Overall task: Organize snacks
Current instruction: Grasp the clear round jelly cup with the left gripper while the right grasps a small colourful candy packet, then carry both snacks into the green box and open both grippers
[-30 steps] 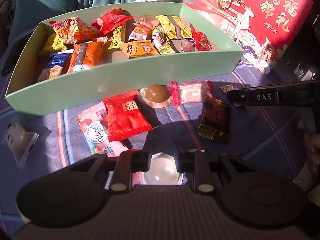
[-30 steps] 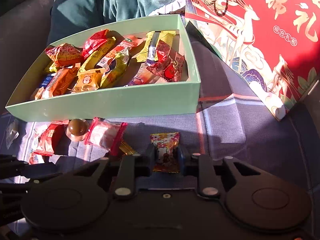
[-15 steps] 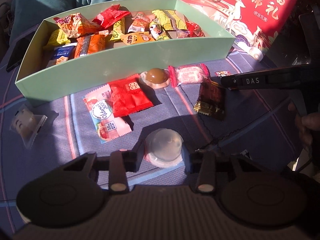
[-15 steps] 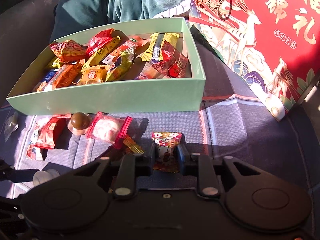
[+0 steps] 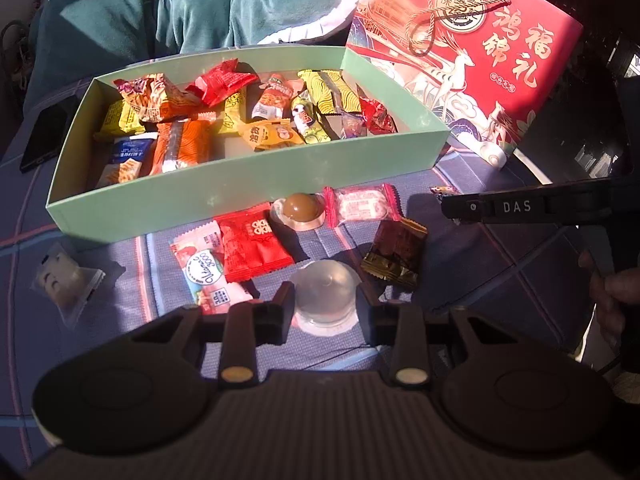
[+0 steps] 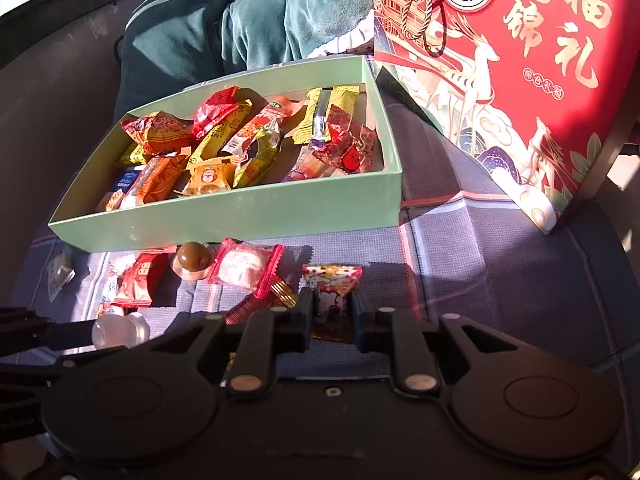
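The left claw straddles a clear jelly cup on the cloth, its fingers close beside the cup; whether they touch it I cannot tell. The right claw grips a cartoon-printed candy by its near end. Just ahead of both claws lie loose sweets, then the green box of snacks. A red gift box stands right of it.
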Tool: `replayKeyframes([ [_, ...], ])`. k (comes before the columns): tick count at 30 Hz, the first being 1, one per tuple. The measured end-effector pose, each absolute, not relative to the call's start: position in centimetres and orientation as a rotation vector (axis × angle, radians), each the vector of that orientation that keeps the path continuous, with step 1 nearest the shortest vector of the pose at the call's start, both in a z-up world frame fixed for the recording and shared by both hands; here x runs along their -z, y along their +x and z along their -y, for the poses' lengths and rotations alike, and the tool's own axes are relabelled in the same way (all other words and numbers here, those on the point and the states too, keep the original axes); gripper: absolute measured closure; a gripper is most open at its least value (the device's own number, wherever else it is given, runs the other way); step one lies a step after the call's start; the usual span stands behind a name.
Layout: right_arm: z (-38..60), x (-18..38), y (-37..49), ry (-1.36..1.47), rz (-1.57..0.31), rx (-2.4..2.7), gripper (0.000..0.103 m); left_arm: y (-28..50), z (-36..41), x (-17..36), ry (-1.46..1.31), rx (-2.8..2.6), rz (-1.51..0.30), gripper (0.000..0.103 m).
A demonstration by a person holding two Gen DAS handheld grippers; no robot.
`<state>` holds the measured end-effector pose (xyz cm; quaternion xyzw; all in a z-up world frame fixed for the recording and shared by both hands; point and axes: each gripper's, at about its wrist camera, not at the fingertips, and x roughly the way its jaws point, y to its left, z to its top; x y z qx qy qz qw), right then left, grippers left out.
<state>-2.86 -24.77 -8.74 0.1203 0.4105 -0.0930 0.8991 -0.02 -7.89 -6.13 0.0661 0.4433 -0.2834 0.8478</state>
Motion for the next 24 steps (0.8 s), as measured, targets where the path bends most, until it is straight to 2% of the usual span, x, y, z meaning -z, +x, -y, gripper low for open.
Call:
replayKeyframes([
  [7, 24.8, 5.6, -2.0, 0.297, -0.791, 0.136, 0.084, 1.9, 7.0, 2.5, 0.090, 0.574, -0.855, 0.071],
  [13, 25.4, 3.1, 1.9, 0.332, -0.750, 0.100, 0.084, 6.6, 7.0, 0.0, 0.084, 0.533, -0.780, 0.071],
  [24, 27.2, 3.8, 9.4, 0.403, -0.767, 0.120, 0.084, 14.6, 7.0, 2.2, 0.039, 0.475, -0.852, 0.071],
])
